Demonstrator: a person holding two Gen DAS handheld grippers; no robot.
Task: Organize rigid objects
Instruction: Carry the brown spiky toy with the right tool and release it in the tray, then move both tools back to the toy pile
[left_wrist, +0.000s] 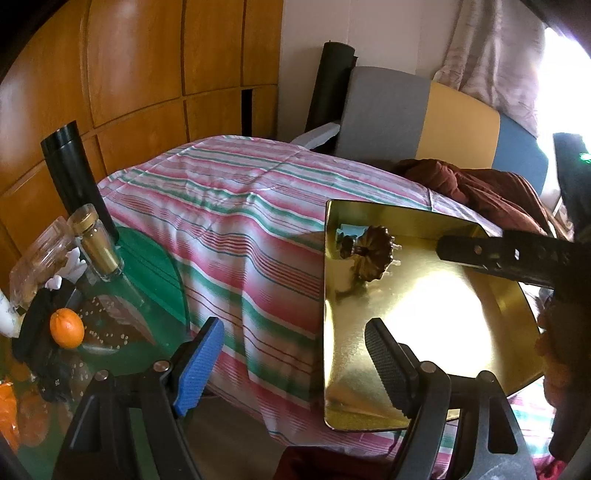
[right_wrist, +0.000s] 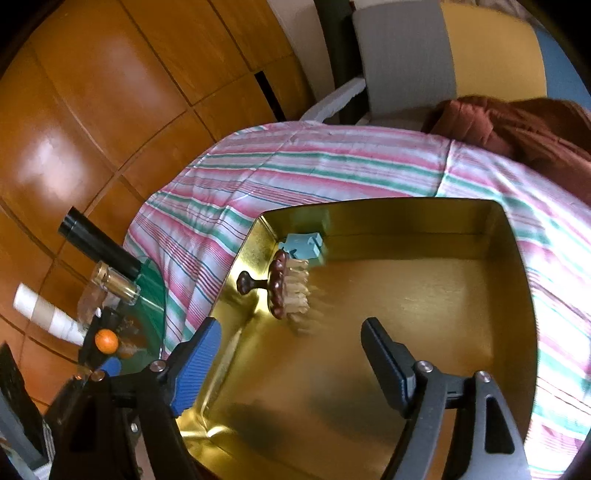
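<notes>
Brush lies on its side in tin, far-left corner. Right gripper released, empty, above tin. Left gripper released, empty.

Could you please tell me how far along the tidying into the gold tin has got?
Done: a brown brush lies on its side in the gold tin, near the far-left corner. In hand: nothing; the right gripper and left gripper are both open and empty. Left: nothing else is in the tin.
</notes>
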